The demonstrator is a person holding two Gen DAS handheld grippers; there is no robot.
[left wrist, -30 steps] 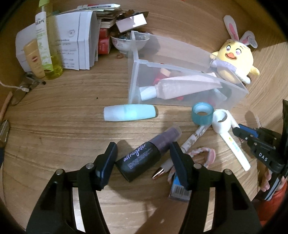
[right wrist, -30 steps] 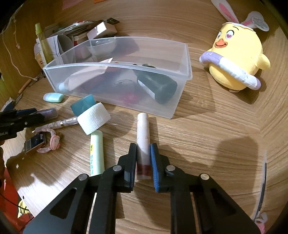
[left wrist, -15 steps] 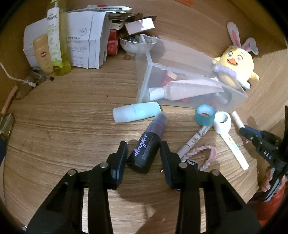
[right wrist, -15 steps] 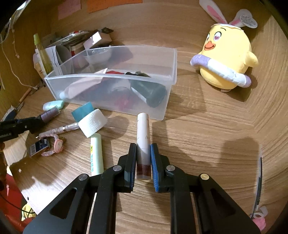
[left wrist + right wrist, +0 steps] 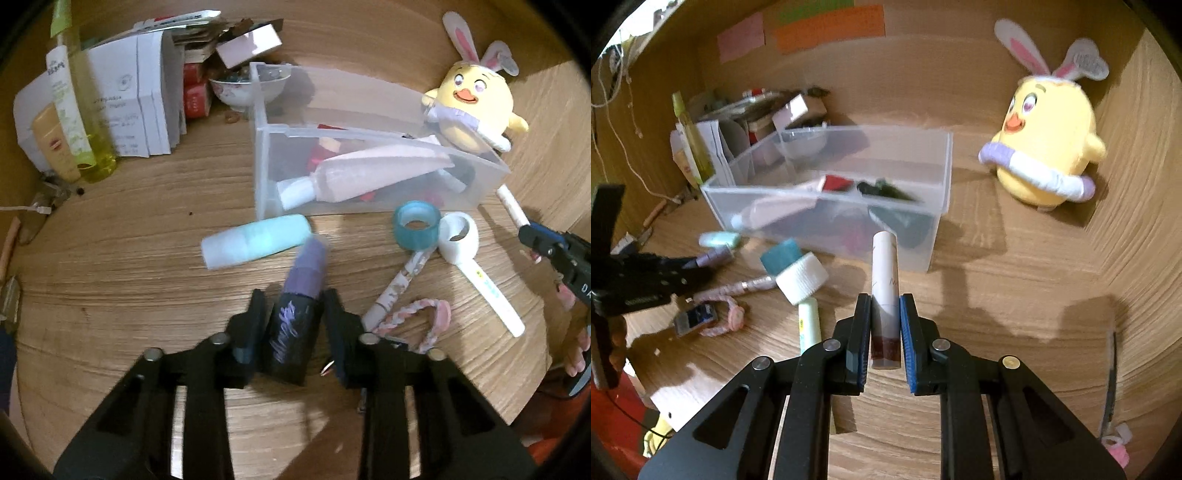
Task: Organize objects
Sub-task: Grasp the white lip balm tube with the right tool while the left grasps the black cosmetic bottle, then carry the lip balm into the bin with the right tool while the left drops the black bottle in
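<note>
My left gripper (image 5: 293, 325) is closing on a dark spray bottle (image 5: 306, 273) with a purple cap, and its pads touch the bottle's sides. The bottle points away toward the clear plastic bin (image 5: 266, 166). My right gripper (image 5: 885, 301) is shut on a white lip tube (image 5: 884, 258) with a dark red end, held above the wooden table in front of the bin (image 5: 938, 206). The bin holds a pink tube and several other cosmetics. The right gripper (image 5: 532, 236) shows at the right edge of the left wrist view. The left gripper (image 5: 698, 271) shows at the left of the right wrist view.
Loose on the table before the bin lie a mint tube (image 5: 255, 240), teal tape roll (image 5: 415, 230), white roll (image 5: 458, 242), patterned pen (image 5: 399, 288), pink hair tie (image 5: 424, 321) and pale stick (image 5: 491, 295). A yellow plush chick (image 5: 1045, 147) stands right; bottles and papers (image 5: 122, 110) crowd the back left.
The left jaws have narrowed around the spray bottle, which turned from lying crosswise to pointing away. The right gripper has risen with the lip tube off the table.
</note>
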